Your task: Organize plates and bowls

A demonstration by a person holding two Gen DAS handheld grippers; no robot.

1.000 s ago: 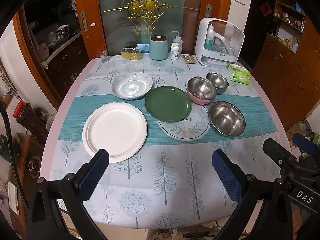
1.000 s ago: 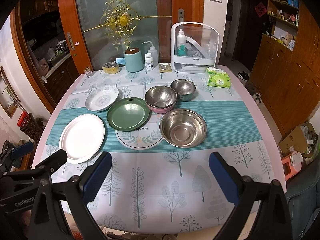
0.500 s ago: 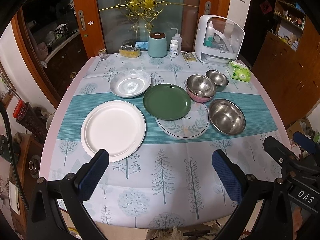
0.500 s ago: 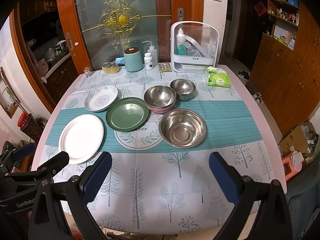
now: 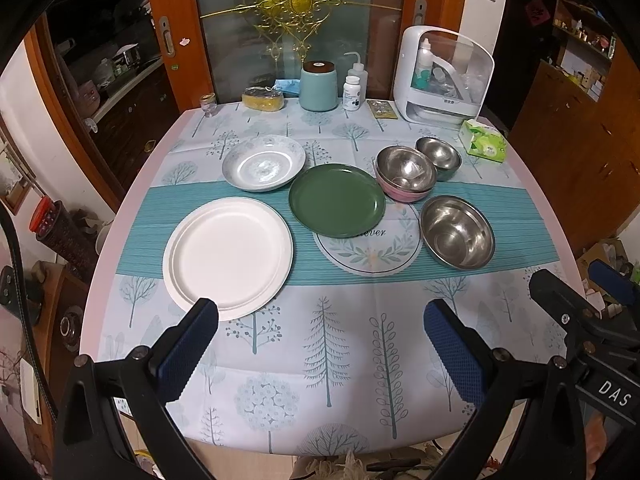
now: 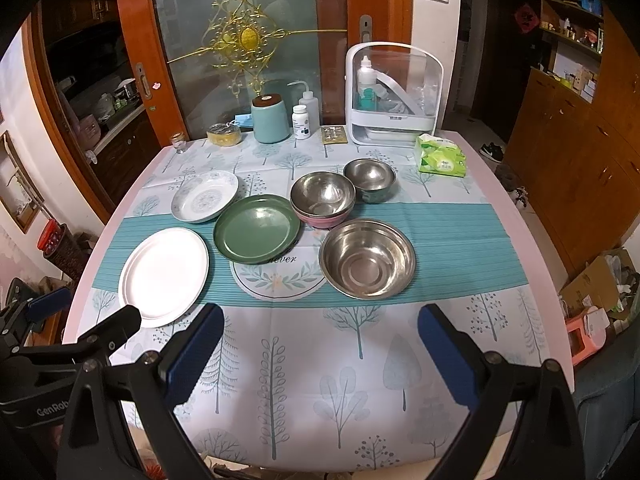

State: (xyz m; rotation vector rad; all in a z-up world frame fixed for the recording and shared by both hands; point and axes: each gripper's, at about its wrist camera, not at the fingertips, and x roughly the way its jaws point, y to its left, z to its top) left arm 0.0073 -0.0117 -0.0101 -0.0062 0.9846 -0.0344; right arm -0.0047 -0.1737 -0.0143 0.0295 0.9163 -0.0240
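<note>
On the tablecloth lie a large white plate (image 5: pixel 228 252) (image 6: pixel 164 276), a green plate (image 5: pixel 337 205) (image 6: pixel 256 228) and a patterned shallow dish (image 5: pixel 263 162) (image 6: pixel 205 196). To their right a steel bowl nests in a pink bowl (image 5: pixel 405 172) (image 6: pixel 322 198), with a small steel bowl (image 5: pixel 438 153) (image 6: pixel 369 178) behind and a large steel bowl (image 5: pixel 457 231) (image 6: pixel 367 263) in front. My left gripper (image 5: pixel 320 352) hangs open above the table's near edge, empty. My right gripper (image 6: pixel 320 354) is open and empty too, beside it.
Along the far edge of the table (image 5: pixel 132 208) stand a teal canister (image 5: pixel 318 86), a white pill bottle (image 5: pixel 352 93), a squeeze bottle (image 6: pixel 309 100), a white storage case (image 5: pixel 442 78), a green tissue pack (image 5: pixel 482 142) and a small glass jar (image 5: pixel 208 105). Wooden cabinets (image 6: pixel 580 152) line the right.
Both views have shifted slightly, with the table sitting a little lower and nearer in the left view. Both grippers stay open; no dish has moved.
</note>
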